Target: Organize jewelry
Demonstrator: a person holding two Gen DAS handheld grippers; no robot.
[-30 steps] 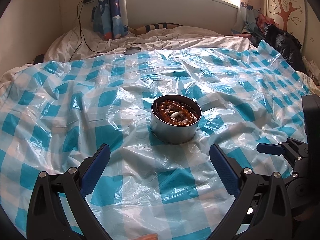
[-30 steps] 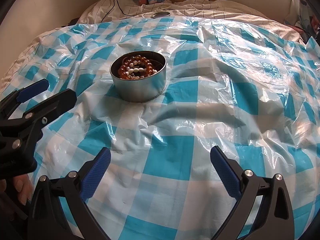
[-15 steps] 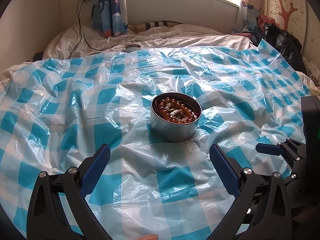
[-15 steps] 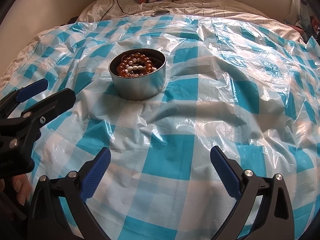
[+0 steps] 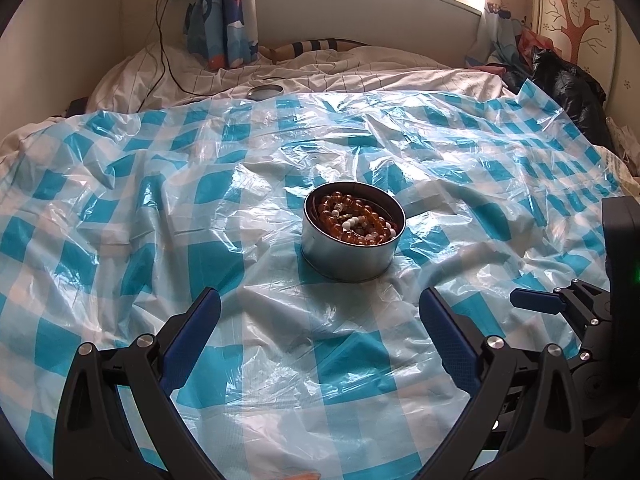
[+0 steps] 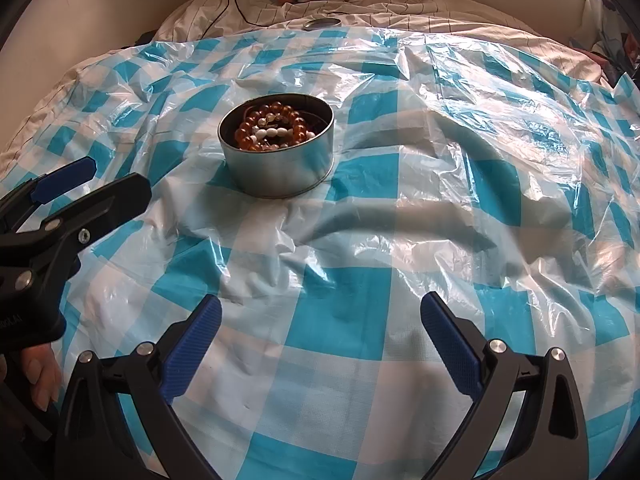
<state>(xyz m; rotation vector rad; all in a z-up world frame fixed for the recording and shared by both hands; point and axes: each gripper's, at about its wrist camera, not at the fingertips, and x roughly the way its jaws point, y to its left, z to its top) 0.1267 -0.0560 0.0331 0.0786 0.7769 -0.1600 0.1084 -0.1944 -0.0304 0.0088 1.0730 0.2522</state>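
A round metal tin (image 5: 348, 258) stands upright on the blue-and-white checked plastic sheet (image 5: 160, 216). It holds amber and white bead bracelets (image 5: 354, 222). In the right wrist view the tin (image 6: 280, 172) sits up and to the left, with the beads (image 6: 272, 128) inside. My left gripper (image 5: 320, 316) is open and empty, a short way in front of the tin. My right gripper (image 6: 320, 322) is open and empty, further back and to the right of the tin. The left gripper's fingers (image 6: 76, 196) show at the left of the right wrist view.
A round metal lid (image 5: 265, 91) lies on the white bedding beyond the sheet's far edge; it also shows in the right wrist view (image 6: 321, 23). A black cable (image 5: 164, 52) runs down from the wall. A black bag (image 5: 568, 80) sits at the far right.
Both views have drawn back and tilted slightly; the tin sits a little further off. The tin, beads and lid have not moved. Both grippers stay open.
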